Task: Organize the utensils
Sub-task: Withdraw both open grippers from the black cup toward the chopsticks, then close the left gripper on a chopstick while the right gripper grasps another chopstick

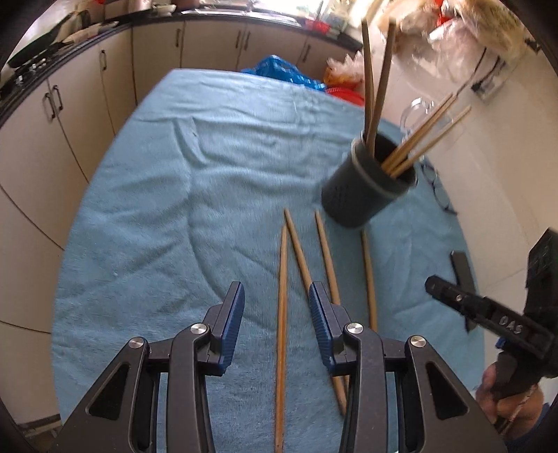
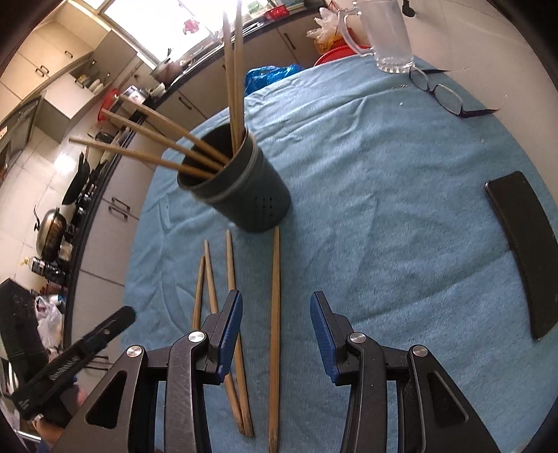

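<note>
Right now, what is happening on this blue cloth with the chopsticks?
A person holds a gripper in each hand above four loose chopsticks lying on the blue towel. Several more already stand in the dark holder. The left gripper is open with one chopstick seen between its fingers; the right gripper is open over another chopstick. Nothing is gripped yet.

This is a home kitchen. Beige cabinets (image 1: 87,101) with dark handles run under a black counter (image 2: 87,195) along the walls. On that counter stand a wok (image 2: 50,233) and a dark pan (image 2: 75,184) (the stove itself is hard to see). A bright window (image 2: 164,21) is above the counter. The floor has pale tiles (image 2: 38,163). In the middle, a surface covered with a blue towel (image 2: 366,174) carries a holder (image 2: 240,188) with chopsticks (image 2: 157,139), a glass mug (image 2: 387,38) and eyeglasses (image 2: 443,94).
</note>
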